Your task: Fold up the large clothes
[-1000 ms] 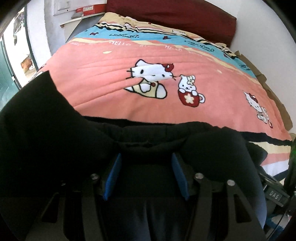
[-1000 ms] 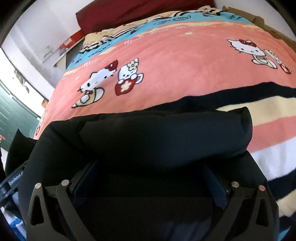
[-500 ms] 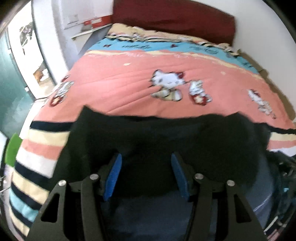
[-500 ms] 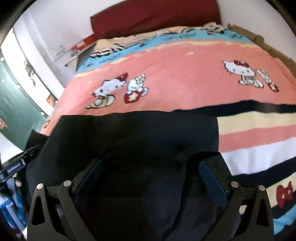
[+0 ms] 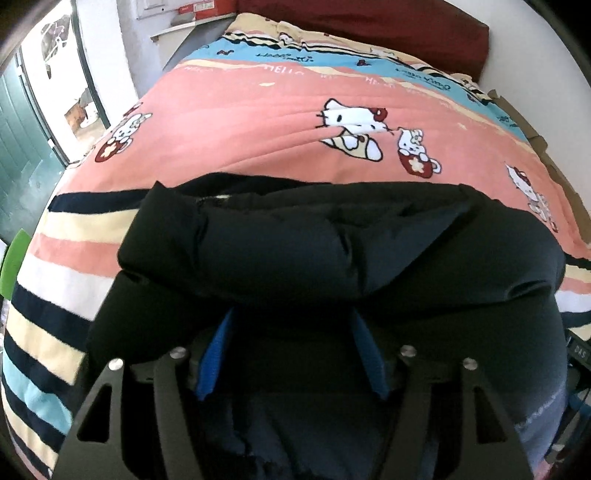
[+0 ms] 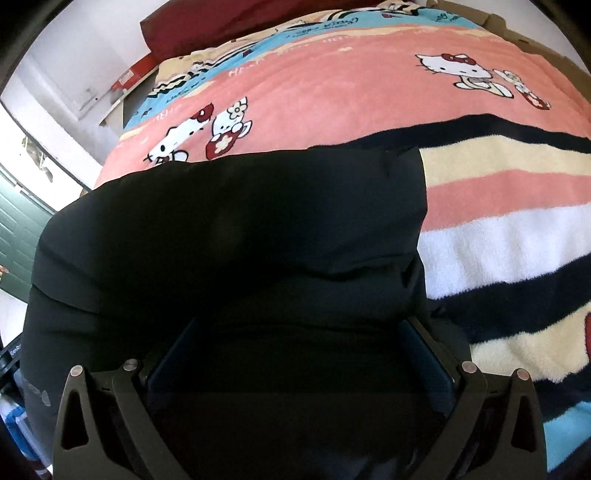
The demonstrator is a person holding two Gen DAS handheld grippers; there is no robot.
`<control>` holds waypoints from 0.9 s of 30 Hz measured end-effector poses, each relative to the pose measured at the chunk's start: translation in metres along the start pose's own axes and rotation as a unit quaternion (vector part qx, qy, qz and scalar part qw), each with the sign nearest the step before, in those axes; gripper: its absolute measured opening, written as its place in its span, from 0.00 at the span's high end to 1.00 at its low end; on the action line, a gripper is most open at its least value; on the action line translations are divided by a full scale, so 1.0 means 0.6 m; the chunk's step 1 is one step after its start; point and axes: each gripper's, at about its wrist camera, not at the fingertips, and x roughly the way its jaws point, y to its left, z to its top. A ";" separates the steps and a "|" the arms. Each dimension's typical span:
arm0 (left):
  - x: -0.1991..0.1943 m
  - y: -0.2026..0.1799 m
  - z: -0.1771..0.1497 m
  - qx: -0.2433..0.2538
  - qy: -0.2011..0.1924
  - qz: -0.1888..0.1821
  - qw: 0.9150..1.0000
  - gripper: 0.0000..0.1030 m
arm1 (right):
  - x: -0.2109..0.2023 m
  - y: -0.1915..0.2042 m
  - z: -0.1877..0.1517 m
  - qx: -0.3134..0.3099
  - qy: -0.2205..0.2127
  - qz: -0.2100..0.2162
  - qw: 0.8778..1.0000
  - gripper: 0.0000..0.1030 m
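Observation:
A bulky black padded jacket (image 5: 332, 254) lies bunched across the near part of the bed and fills the lower half of both views (image 6: 236, 229). My left gripper (image 5: 291, 332) stands with its blue-padded jaws apart, the jacket's thick fabric bulging between and over them. My right gripper (image 6: 299, 332) has its jaws spread wide, with the jacket's fabric lying between them. The fingertips of both grippers are hidden under the cloth, so the grip itself does not show.
The bed carries a pink Hello Kitty blanket (image 5: 258, 122) with striped bands (image 6: 498, 229) near me. A dark red pillow (image 5: 388, 26) lies at the head. A doorway (image 5: 55, 92) and green door are at the left.
Both grippers have dropped back toward the bed with the jacket. The jacket now lies in a thicker, rolled fold nearer the front edge than half a second ago.

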 end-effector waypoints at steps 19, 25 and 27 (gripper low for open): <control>-0.102 0.155 -0.050 -0.023 0.020 -0.034 0.999 0.39 | -0.162 -0.142 -0.037 0.028 0.001 0.031 0.999 0.00; -0.084 0.168 -0.072 -0.030 0.029 -0.057 0.998 0.37 | -0.115 -0.129 -0.054 0.025 0.036 0.052 0.998 0.00; -0.073 0.175 -0.080 -0.031 0.034 -0.055 0.997 0.26 | -0.096 -0.127 -0.061 0.029 0.048 0.058 0.997 0.00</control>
